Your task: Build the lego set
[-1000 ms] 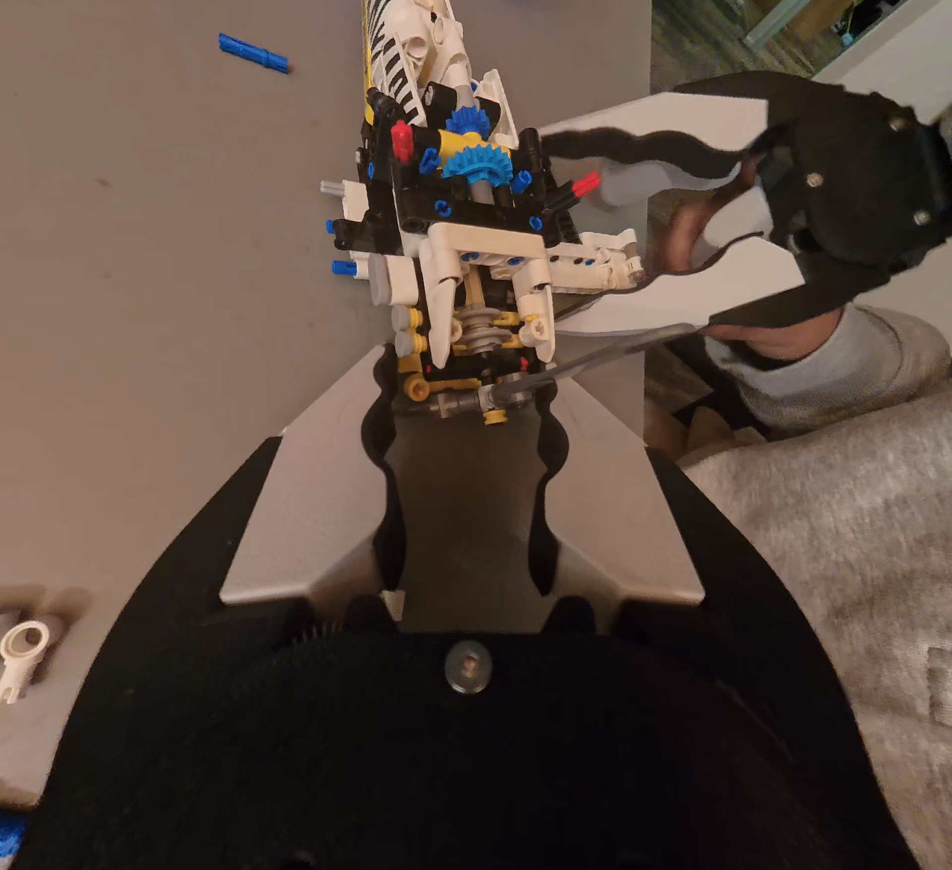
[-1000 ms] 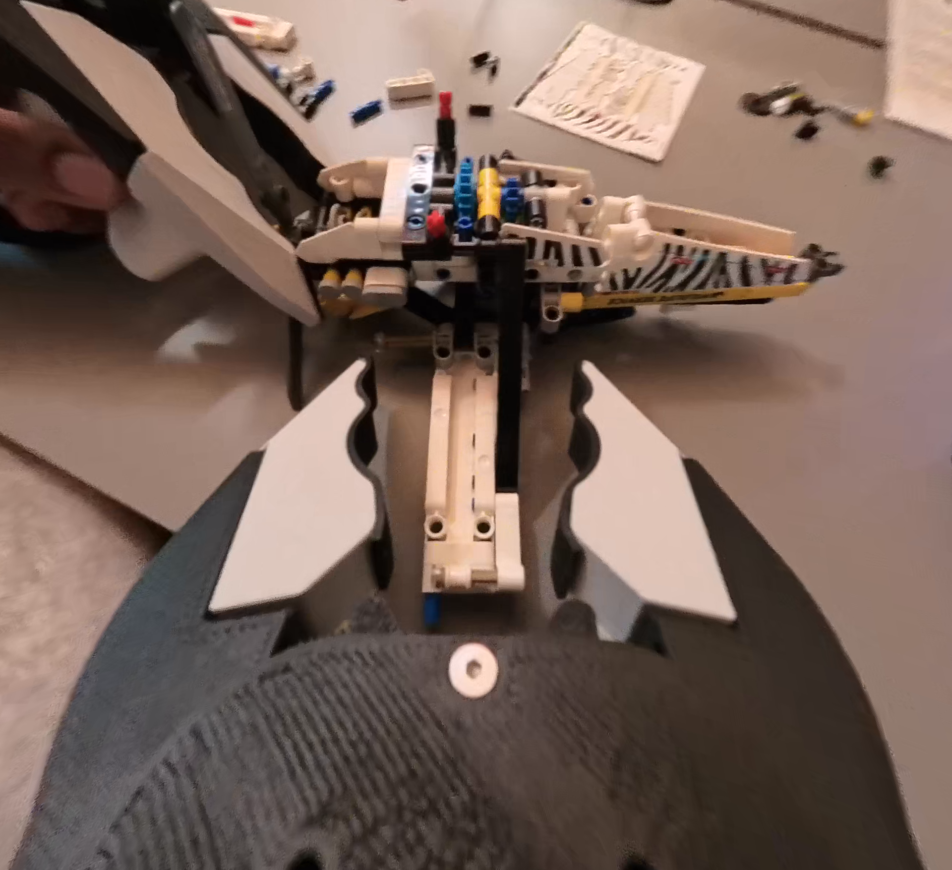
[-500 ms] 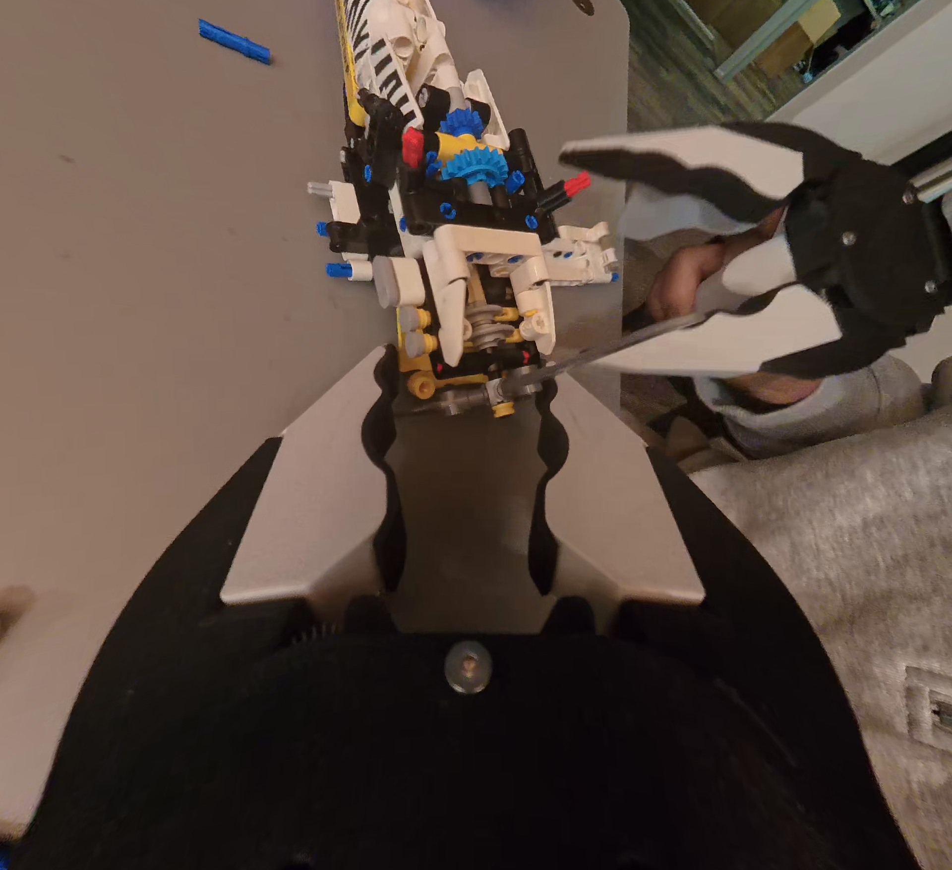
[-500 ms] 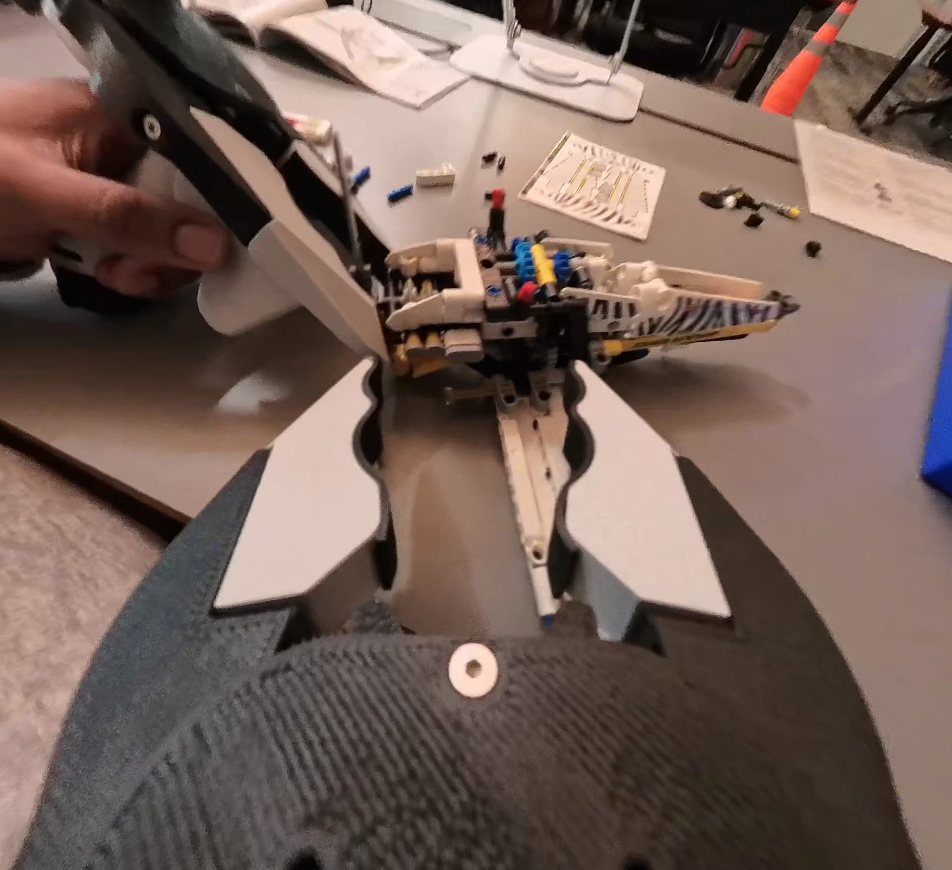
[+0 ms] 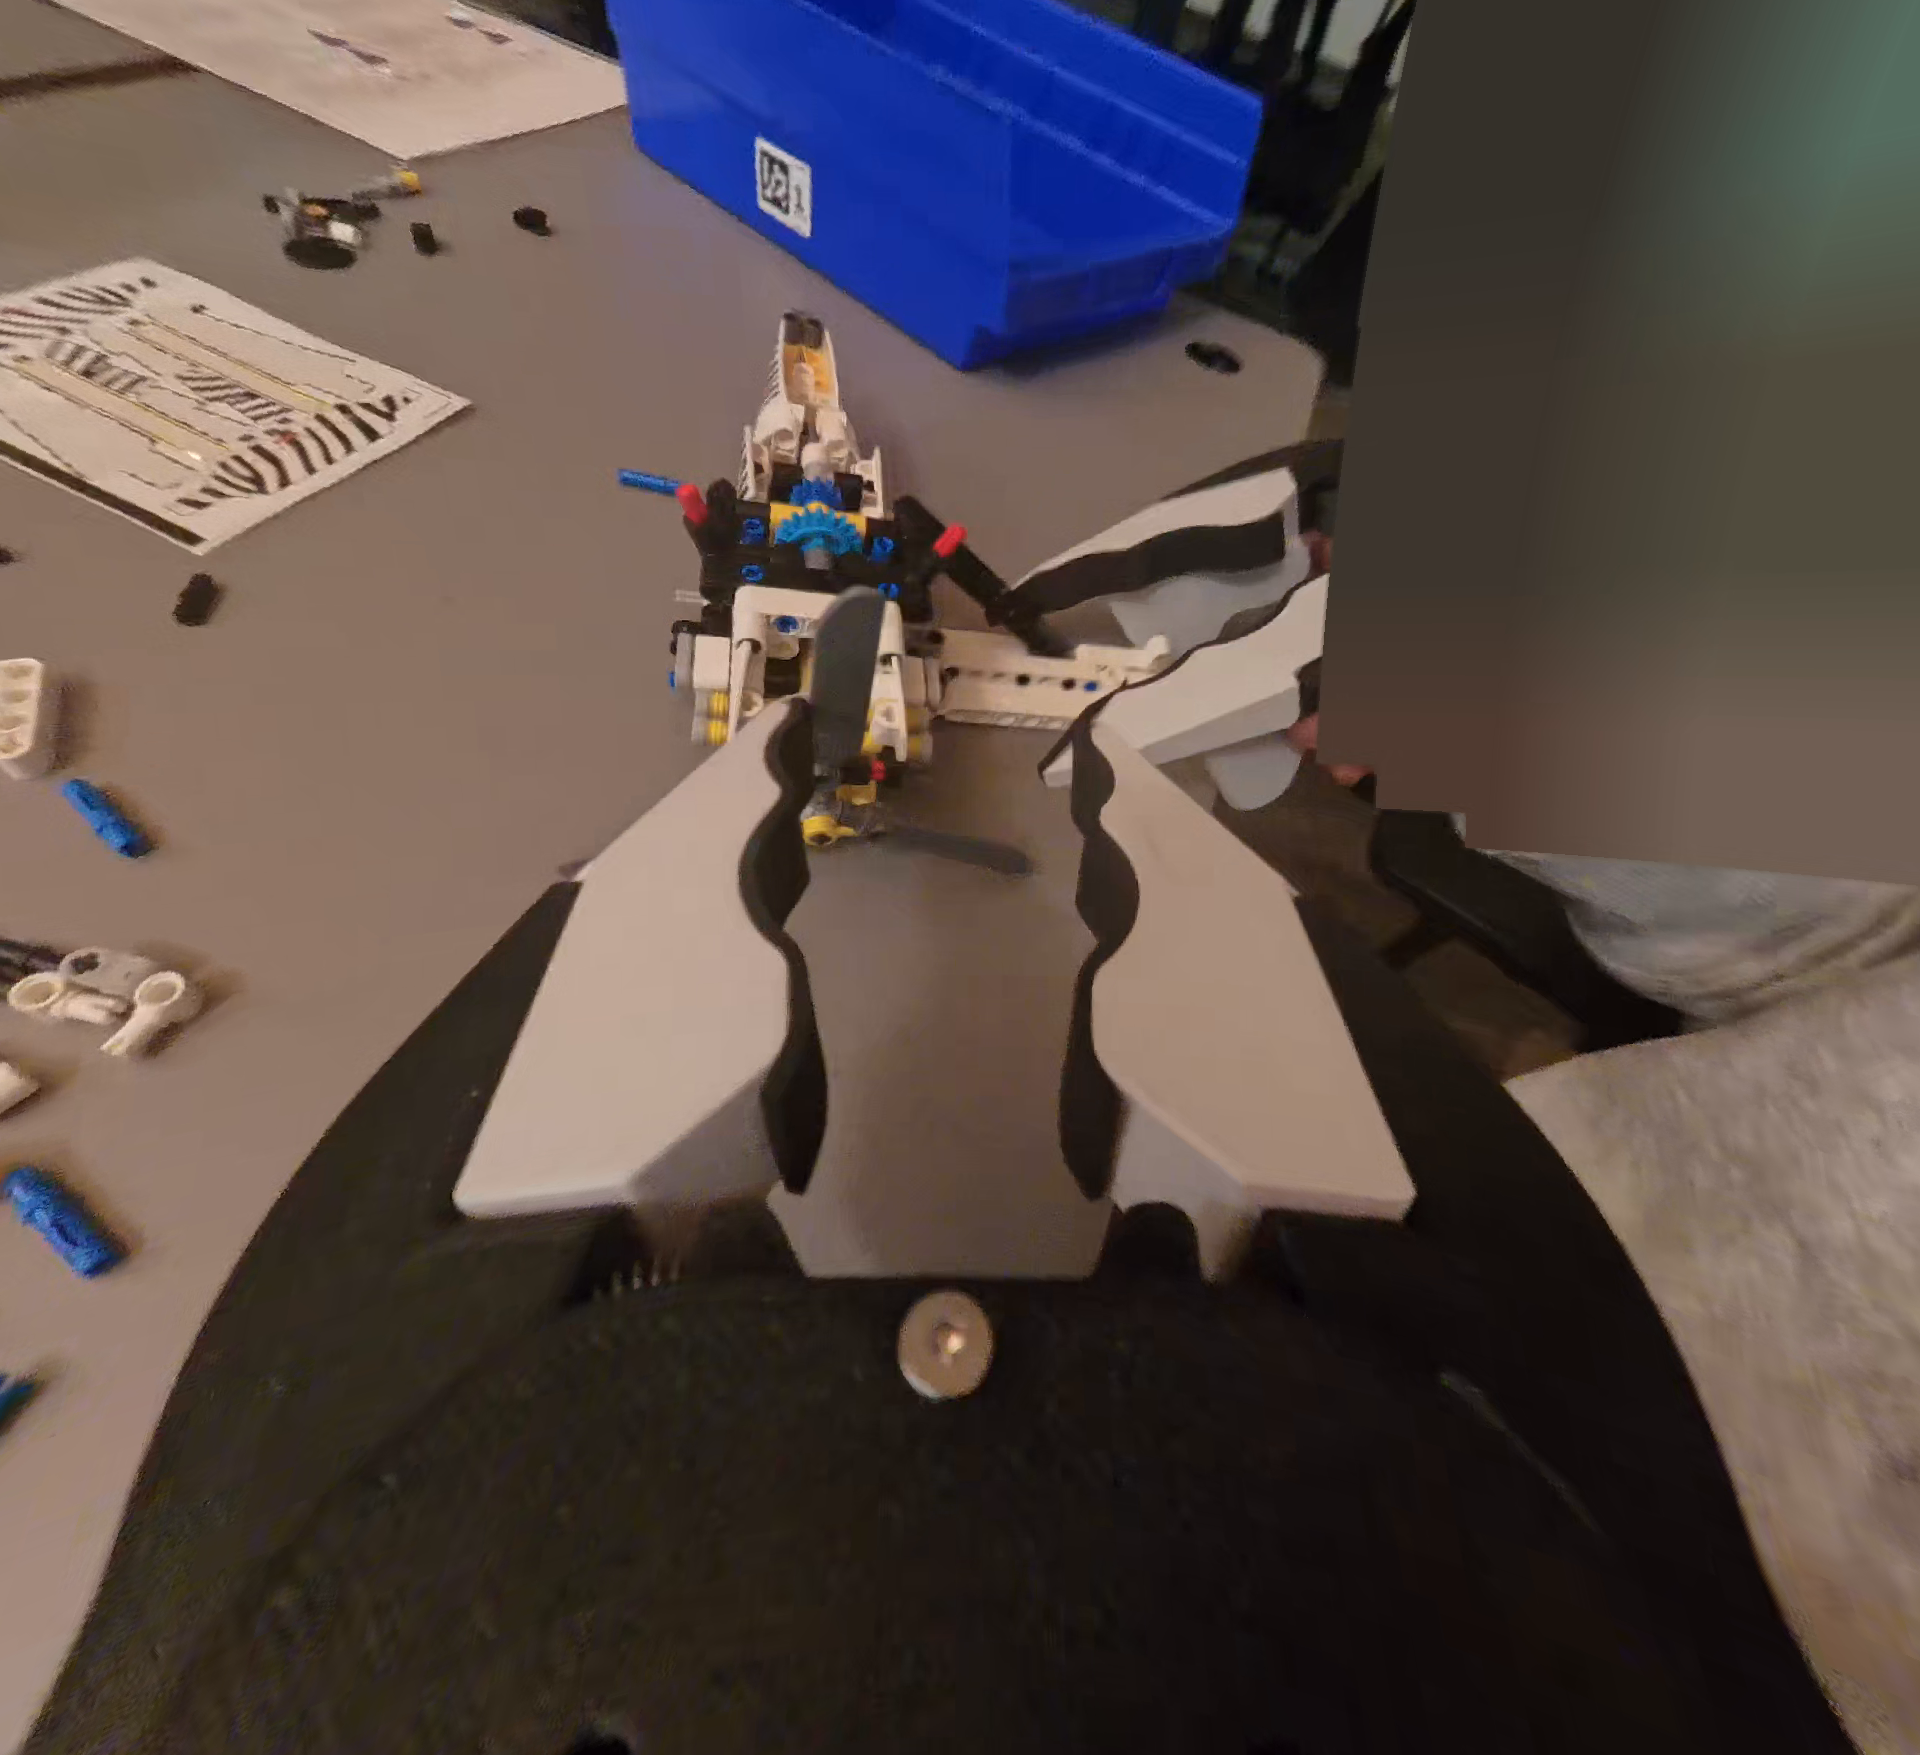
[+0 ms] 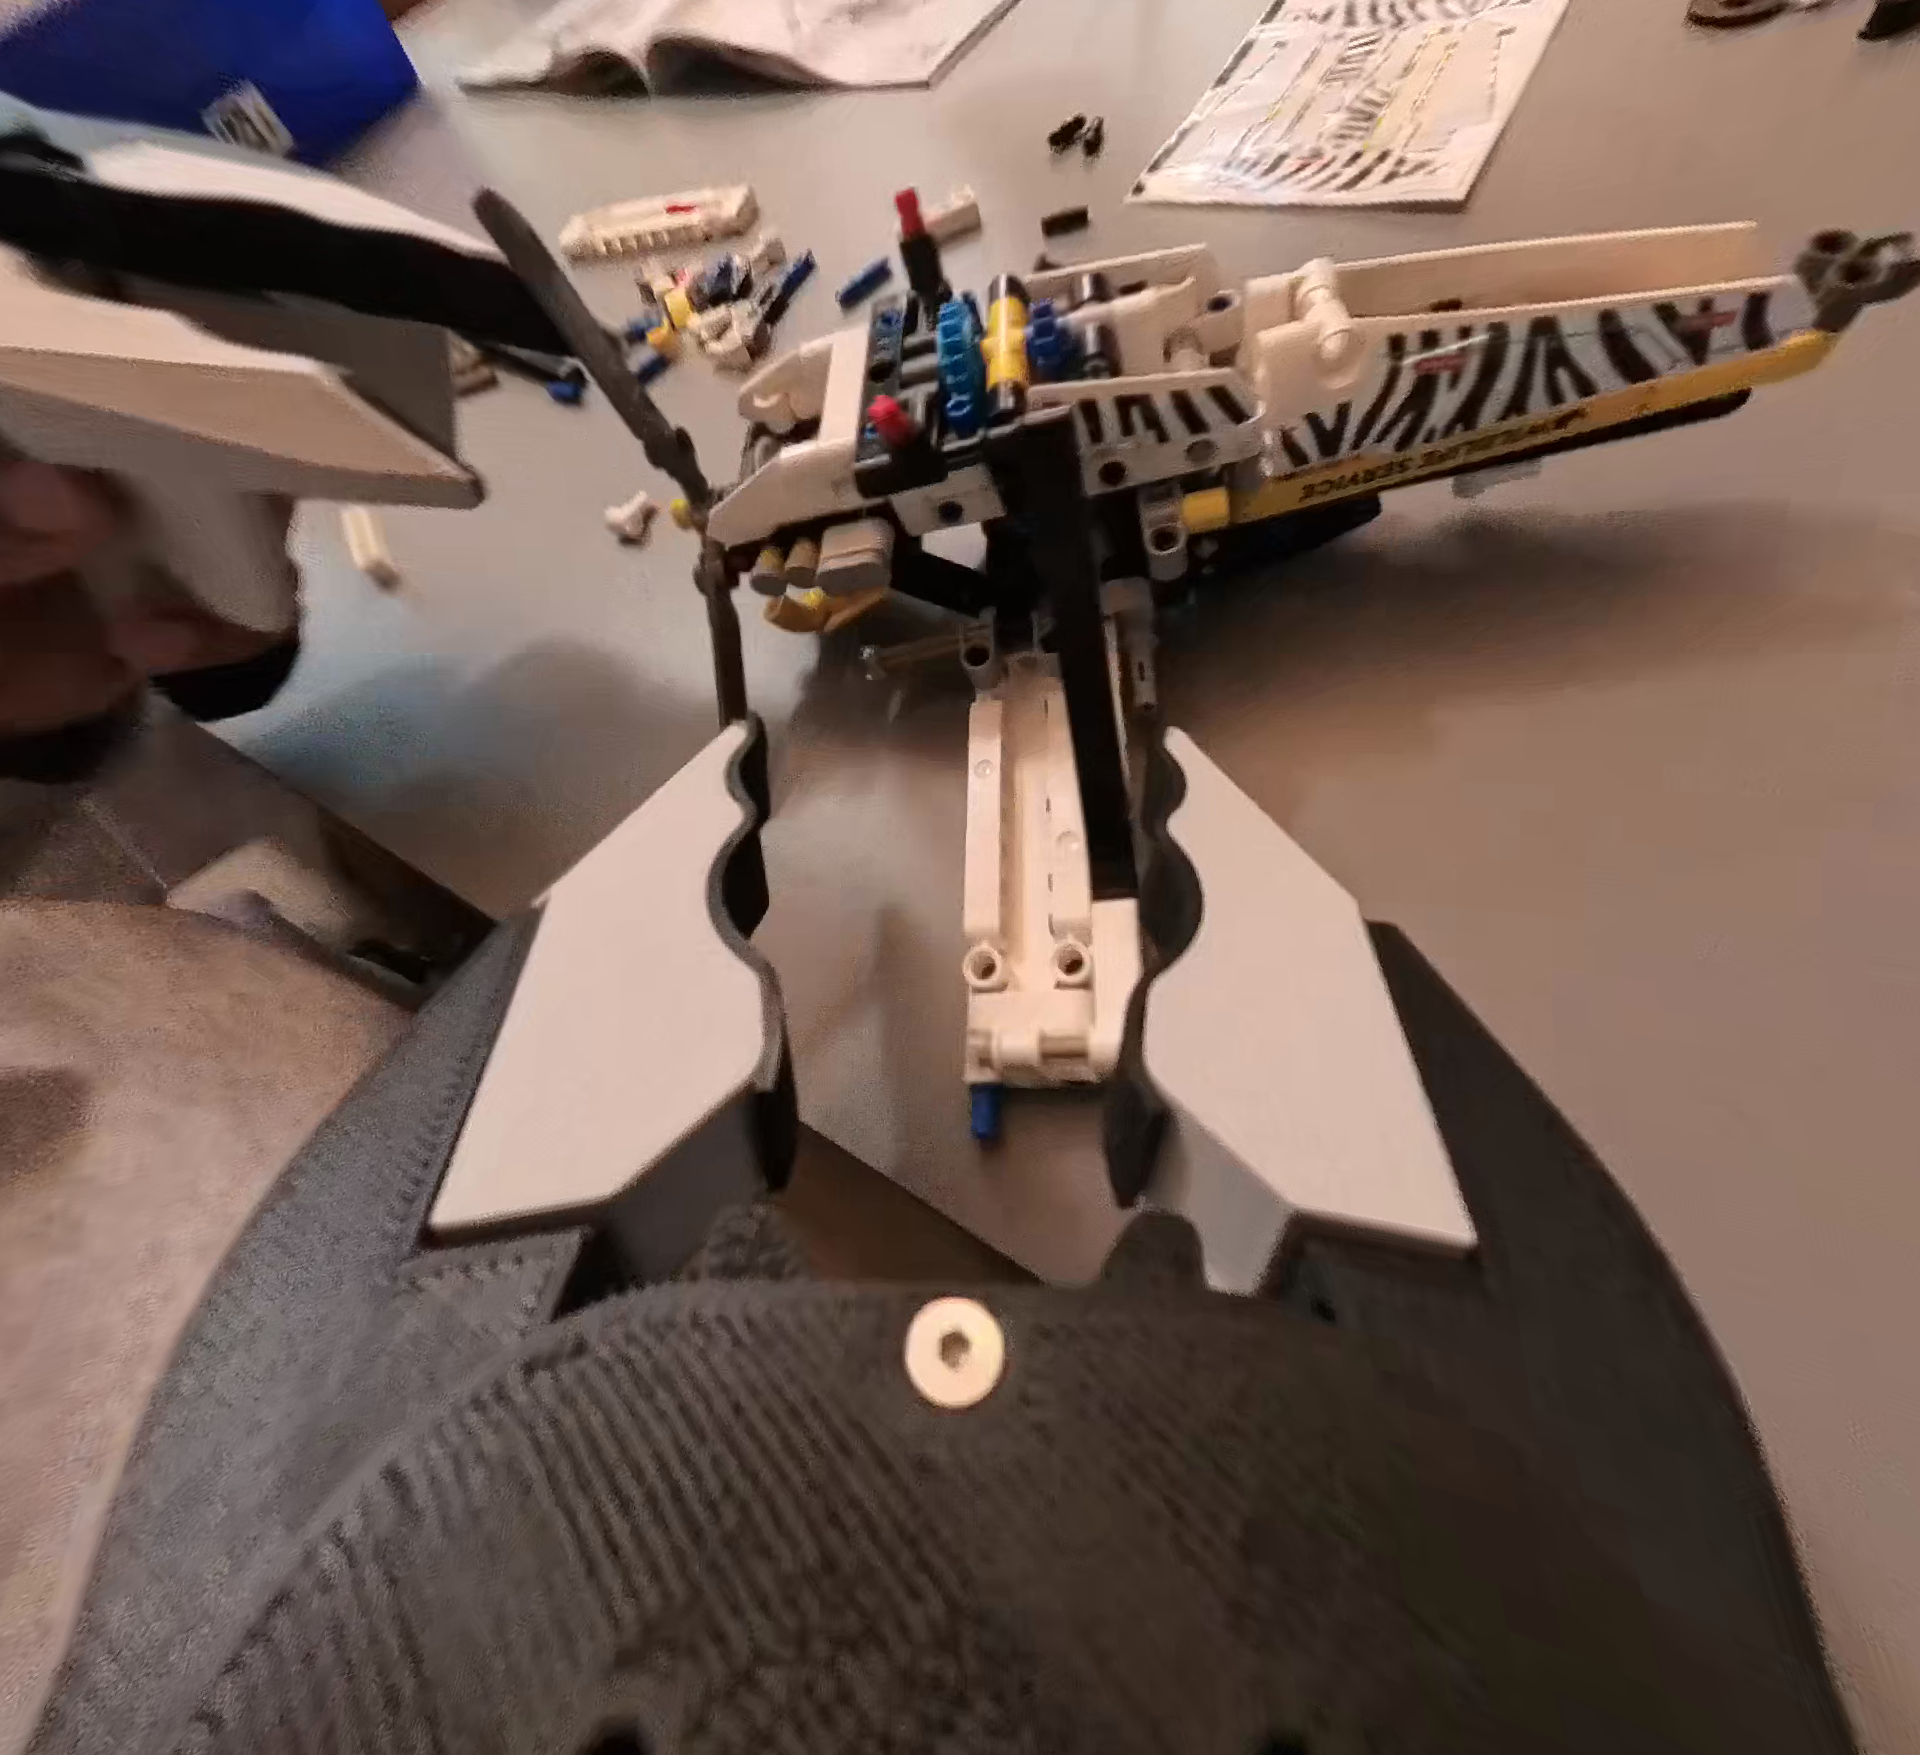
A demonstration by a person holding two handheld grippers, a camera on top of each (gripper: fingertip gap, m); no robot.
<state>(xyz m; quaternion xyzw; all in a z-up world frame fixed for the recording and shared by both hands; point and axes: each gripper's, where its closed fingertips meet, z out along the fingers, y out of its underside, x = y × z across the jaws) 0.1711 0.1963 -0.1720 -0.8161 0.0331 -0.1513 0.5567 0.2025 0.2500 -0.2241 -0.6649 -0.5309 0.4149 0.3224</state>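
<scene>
The lego plane model [image 5: 810,562] stands on the grey table, with white panels, zebra-striped tail, blue gears and a dark grey propeller [image 5: 844,666] at its nose. My left gripper [image 5: 935,749] is open just in front of the nose, with the propeller by its left fingertip. In the right wrist view the model [image 6: 1143,396] lies side-on. My right gripper [image 6: 956,749] is open with the model's white wing [image 6: 1029,926] between its fingers, close against the right one. The left gripper [image 6: 260,355] shows at the upper left, by a propeller blade [image 6: 613,386].
A blue bin [image 5: 935,126] stands behind the model. A zebra sticker sheet [image 5: 197,406] and loose lego pieces [image 5: 104,999] lie to the left. An open booklet [image 6: 748,12] lies farther back. The table edge [image 5: 1299,417] and a person in grey are at the right.
My left gripper has pulled back from the nose and tilted up, so more of the table shows. The propeller blades have turned. My right gripper has the wing between its fingers again.
</scene>
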